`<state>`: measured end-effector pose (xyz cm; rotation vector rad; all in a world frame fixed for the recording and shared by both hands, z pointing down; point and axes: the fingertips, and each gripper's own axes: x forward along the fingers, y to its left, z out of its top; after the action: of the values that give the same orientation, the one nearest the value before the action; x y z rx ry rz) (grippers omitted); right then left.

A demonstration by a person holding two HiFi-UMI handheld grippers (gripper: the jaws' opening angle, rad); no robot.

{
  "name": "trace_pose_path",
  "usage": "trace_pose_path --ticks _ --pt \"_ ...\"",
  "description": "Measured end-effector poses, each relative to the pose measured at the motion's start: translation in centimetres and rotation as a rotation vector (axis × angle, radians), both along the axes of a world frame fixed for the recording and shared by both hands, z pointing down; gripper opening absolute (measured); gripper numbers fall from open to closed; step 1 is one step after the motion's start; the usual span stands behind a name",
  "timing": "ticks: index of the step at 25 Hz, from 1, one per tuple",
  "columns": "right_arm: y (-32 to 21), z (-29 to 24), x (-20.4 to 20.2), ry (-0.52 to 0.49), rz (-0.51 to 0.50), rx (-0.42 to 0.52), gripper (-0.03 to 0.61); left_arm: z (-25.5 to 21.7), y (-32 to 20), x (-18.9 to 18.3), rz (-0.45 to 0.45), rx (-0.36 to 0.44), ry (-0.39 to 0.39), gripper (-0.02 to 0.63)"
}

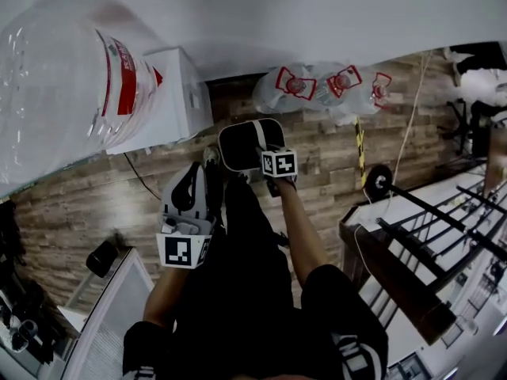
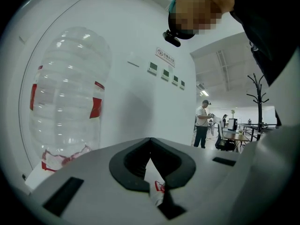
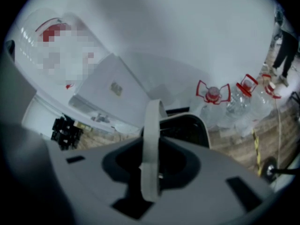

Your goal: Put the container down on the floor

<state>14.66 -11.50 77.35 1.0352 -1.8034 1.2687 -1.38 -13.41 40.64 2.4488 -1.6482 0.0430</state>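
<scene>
The container is a black bucket with a white rim and a white strap handle. It hangs above the wooden floor, in front of the person's legs. My right gripper is shut on that handle. In the right gripper view the handle runs upright between the jaws of the right gripper, with the container's black mouth beyond them. My left gripper hangs just left of the container and holds nothing. In its own view the left gripper has its jaw tips together.
A large clear water bottle stands on a white dispenser by the wall at the left. Several empty bottles with red handles lie on the floor ahead. A dark railed table is at the right. A white unit is at the lower left.
</scene>
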Motion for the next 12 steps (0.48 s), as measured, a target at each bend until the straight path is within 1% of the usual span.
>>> trace_pose_path --ticks 5,12 --pt "-2.4 3.5 -0.1 0.012 0.014 0.000 0.115 1.3 -2.2 0.7 0.045 -0.013 0.021 0.029" --pt "-4.9 9.2 -1.3 0.022 0.048 -0.006 0.115 3.7 -4.8 0.9 0.095 -0.027 0.022 0.029"
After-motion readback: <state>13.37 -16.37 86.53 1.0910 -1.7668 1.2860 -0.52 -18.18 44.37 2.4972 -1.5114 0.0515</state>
